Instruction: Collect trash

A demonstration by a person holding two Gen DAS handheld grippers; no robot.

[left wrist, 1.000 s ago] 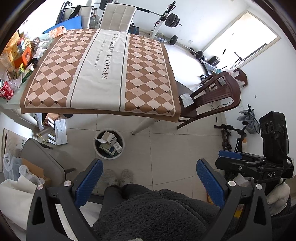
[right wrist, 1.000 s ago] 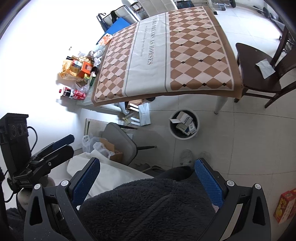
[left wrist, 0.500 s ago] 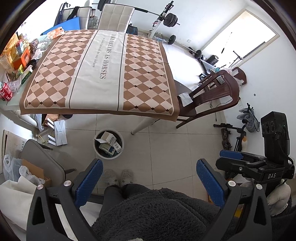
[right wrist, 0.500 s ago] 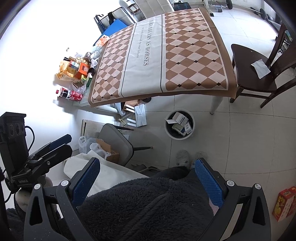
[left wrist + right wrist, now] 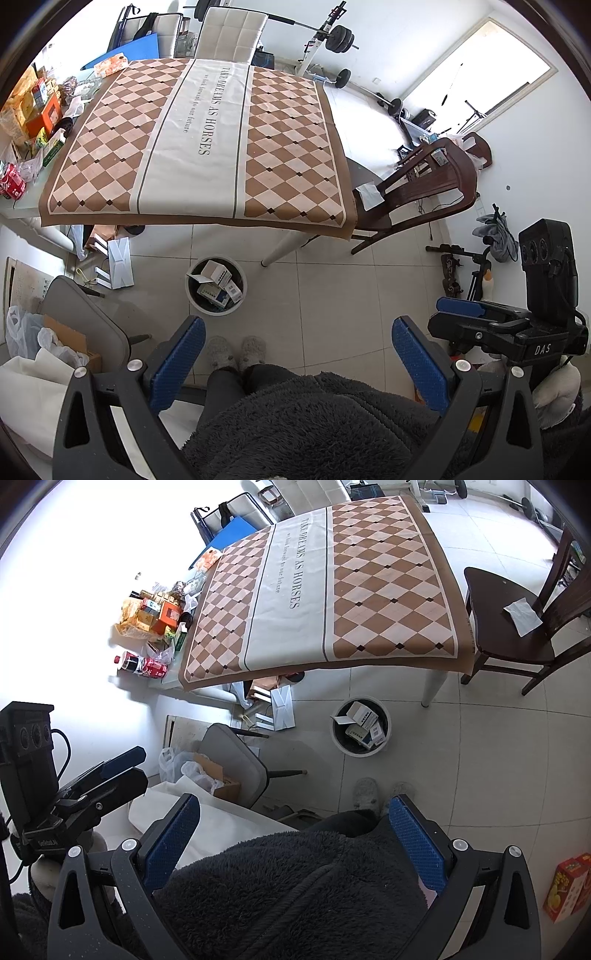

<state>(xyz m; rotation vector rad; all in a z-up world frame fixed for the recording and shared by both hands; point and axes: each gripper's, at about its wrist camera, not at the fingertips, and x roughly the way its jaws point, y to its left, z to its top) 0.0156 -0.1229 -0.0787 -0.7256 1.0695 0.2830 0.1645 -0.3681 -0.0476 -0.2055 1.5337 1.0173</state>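
A round white trash bin stands on the tiled floor in front of the table and holds several small boxes. It also shows in the right wrist view. My left gripper is open and empty, held high above the person's lap. My right gripper is open and empty, also high above the lap. Each gripper shows in the other's view, the right gripper at right and the left gripper at left. The table with a brown diamond cloth is bare.
Snack packs, boxes and a red cola bottle crowd the table's left end. A dark wooden chair with a paper tissue stands right of the table. A grey chair, bags and a carton sit at left. A red box lies on the floor.
Both grippers have drifted slightly, so the table and bin shift a little in view. Jaws stay open and empty.
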